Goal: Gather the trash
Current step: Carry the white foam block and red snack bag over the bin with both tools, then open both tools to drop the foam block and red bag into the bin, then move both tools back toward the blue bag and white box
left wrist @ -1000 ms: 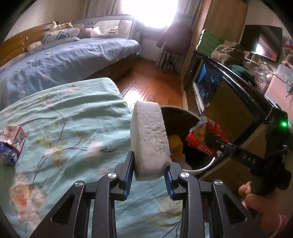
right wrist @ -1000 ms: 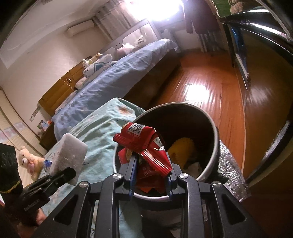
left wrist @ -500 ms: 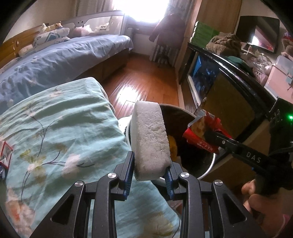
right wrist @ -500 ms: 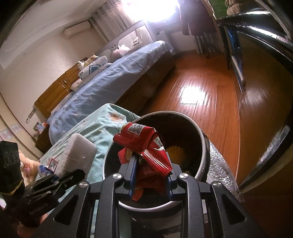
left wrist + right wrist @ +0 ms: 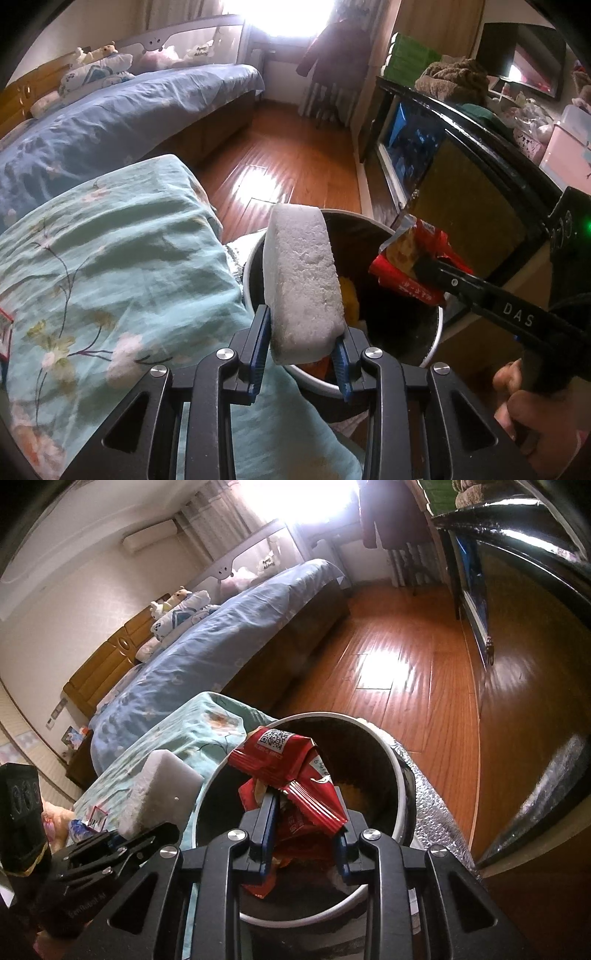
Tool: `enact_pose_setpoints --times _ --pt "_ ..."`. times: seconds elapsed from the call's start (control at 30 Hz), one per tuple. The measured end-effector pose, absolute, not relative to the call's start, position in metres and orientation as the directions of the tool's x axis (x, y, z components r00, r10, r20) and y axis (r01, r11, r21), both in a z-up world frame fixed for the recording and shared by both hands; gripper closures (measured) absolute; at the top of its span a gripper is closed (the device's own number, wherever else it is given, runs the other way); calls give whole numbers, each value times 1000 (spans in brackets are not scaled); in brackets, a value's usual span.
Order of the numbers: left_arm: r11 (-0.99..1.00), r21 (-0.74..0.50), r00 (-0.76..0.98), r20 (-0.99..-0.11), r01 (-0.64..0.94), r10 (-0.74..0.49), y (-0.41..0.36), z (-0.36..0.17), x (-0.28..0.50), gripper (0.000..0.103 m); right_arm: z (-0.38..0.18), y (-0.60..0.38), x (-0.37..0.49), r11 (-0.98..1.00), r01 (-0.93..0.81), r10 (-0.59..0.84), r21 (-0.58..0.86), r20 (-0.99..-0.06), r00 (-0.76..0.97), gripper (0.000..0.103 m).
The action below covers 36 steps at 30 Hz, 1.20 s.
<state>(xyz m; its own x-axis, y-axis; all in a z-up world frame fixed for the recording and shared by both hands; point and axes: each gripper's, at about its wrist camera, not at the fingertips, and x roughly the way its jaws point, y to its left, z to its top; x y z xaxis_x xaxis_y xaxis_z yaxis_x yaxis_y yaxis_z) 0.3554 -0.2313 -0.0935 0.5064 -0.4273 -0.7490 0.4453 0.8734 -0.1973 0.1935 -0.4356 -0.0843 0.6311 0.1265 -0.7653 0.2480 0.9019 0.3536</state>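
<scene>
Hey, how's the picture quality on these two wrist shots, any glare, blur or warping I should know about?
Left wrist view: the window is blown out white, glare streaks the wood floor, and the fisheye curves the bed; the foam block is sharp. Right wrist view: same washed-out window, a bright floor patch, and a smeared reflective cabinet at the right edge.
</scene>
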Motion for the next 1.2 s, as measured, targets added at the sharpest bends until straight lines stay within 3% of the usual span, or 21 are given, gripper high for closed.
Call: enact_pose_setpoints --times 0.37,0.43,0.5,0.67,0.83,1.2 --pt "857 -207 465 -768 472 -441 -248 -96 367 70 -87 -439 204 899 252 141 358 -782 607 72" --pt "857 -205 461 -772 473 -439 -249 -96 367 67 -88 -440 205 899 255 142 356 -788 599 63" --pt "857 -207 458 -774 471 -438 -247 -96 367 58 -88 -441 207 898 258 143 357 -790 597 60" --pt "864 -226 470 -763 450 -444 -233 -93 363 49 -87 -443 205 893 271 133 358 -787 602 47" --pt "873 -242 496 -745 423 -446 -210 -88 348 49 -85 -438 199 889 275 134 365 -783 608 46" --pt "915 -276 574 -714 293 -400 -125 -83 302 49 -75 -390 194 896 190 205 401 -755 623 24"
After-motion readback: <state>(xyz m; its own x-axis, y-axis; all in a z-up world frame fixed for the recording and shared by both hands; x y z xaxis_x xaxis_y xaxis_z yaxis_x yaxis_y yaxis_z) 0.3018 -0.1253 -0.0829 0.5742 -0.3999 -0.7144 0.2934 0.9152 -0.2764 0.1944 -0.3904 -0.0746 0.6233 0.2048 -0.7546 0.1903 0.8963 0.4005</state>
